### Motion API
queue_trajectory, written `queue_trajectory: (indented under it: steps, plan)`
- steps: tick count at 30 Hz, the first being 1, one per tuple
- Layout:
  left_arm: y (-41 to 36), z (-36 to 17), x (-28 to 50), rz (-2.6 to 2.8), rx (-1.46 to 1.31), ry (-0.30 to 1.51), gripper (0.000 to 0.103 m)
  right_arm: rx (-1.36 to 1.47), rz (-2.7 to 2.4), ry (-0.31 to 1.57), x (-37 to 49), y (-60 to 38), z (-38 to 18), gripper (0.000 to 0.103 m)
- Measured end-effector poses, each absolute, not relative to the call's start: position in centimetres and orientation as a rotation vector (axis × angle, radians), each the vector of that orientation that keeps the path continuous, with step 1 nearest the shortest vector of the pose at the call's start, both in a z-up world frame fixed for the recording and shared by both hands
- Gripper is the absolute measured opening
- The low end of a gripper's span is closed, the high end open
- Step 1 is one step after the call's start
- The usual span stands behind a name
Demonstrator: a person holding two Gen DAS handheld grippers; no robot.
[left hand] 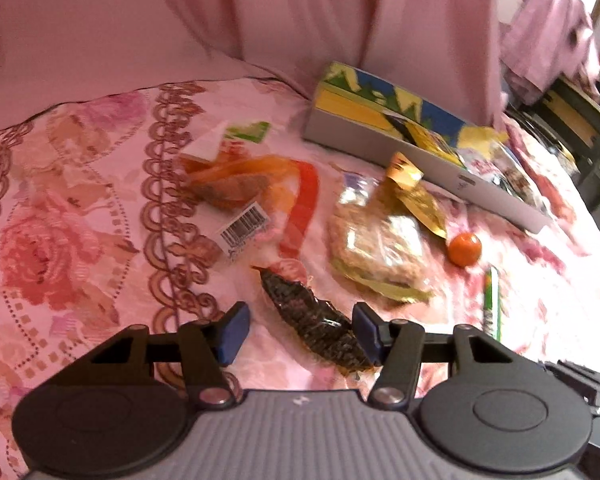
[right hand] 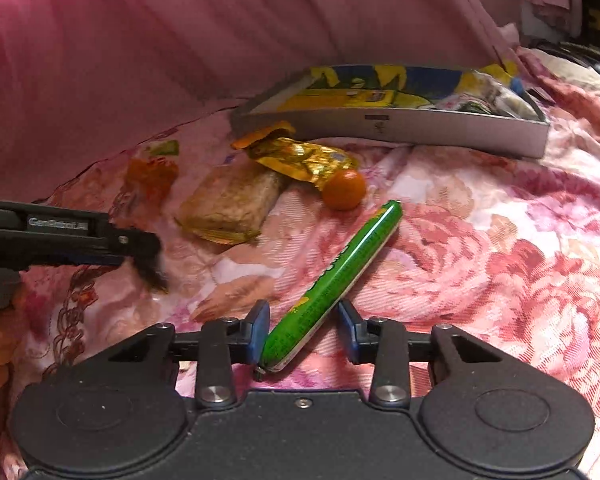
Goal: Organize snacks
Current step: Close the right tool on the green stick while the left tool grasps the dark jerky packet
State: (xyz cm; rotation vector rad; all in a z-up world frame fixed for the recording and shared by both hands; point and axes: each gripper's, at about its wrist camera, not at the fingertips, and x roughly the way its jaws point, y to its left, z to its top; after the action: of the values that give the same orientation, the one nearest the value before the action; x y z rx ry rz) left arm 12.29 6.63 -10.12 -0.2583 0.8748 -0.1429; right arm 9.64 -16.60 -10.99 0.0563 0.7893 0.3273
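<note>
On the floral pink bedspread, the right tool stands spread around the green foil-wrapped sausage stick: firm, slippery, best pinched mid-length. The left tool stands spread around the dark crinkly seaweed packet, light and soft.

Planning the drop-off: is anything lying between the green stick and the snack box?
Nothing visible: bare bedspread runs from the green stick to the snack box; the orange ball sits just left.

Readable marks: a white plate on the left gripper's arm carries pale lettering, apparently "CenRobot.ai", blurred; a white sticker on the orange snack wrapper bears a barcode, digits illegible; print on the green stick cannot be read
</note>
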Motion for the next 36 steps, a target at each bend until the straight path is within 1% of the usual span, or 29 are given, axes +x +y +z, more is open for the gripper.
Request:
queue_trajectory:
  steps: [6,8,9,11,13,15,17,21,22,24,25,26,28,31,34,36]
  plan:
    - [5.7,-9.8,12.4,-0.208,-0.251,0.899,0.060,-0.098,0.358,0.791,8.7,-14.9,-10.6,0.038]
    - [5.8,-9.8,12.5,-0.194,-0.274,0.906,0.063,-0.123,0.348,0.782,8.5,-14.8,-10.6,0.041]
    - [5.8,-9.9,12.6,-0.189,-0.286,0.911,0.066,-0.115,0.347,0.782,8.5,-14.9,-10.6,0.042]
    - [5.9,-9.9,12.7,-0.182,-0.302,0.916,0.072,-0.080,0.341,0.792,8.8,-15.2,-10.7,0.052]
    - [5.6,-9.9,12.9,-0.185,-0.313,0.923,0.087,-0.028,0.330,0.801,9.2,-15.7,-10.8,0.058]
    - [5.1,-10.0,13.0,-0.178,-0.313,0.928,0.089,0.029,0.320,0.809,9.6,-16.1,-11.0,0.060]
    - [4.7,-10.1,13.2,-0.159,-0.302,0.935,0.090,0.070,0.311,0.806,9.7,-16.3,-11.2,0.062]
    - [3.8,-10.1,13.3,-0.113,-0.245,0.953,0.082,0.089,0.290,0.792,9.8,-16.5,-11.4,0.061]
    - [3.6,-10.0,13.3,-0.108,-0.235,0.954,0.078,0.084,0.287,0.792,9.8,-16.4,-11.4,0.060]
    - [3.4,-9.9,13.1,-0.111,-0.234,0.953,0.074,0.061,0.279,0.795,9.7,-16.3,-11.4,0.054]
    - [3.4,-9.9,13.0,-0.122,-0.243,0.953,0.070,0.038,0.271,0.798,9.7,-16.1,-11.3,0.045]
    - [3.4,-10.0,12.9,-0.134,-0.248,0.954,0.069,0.020,0.269,0.801,9.7,-16.0,-11.2,0.039]
    - [3.2,-10.0,12.6,-0.158,-0.246,0.956,0.064,0.016,0.281,0.814,9.6,-16.0,-11.1,0.032]
    - [2.8,-10.0,12.3,-0.202,-0.227,0.954,0.061,-0.020,0.279,0.829,9.4,-15.8,-10.8,0.029]
    - [2.2,-9.9,12.1,-0.223,-0.195,0.949,0.060,-0.057,0.260,0.835,8.9,-15.8,-10.6,0.026]
    - [1.9,-9.8,12.2,-0.223,-0.181,0.947,0.061,-0.082,0.252,0.827,8.6,-15.8,-10.6,0.026]
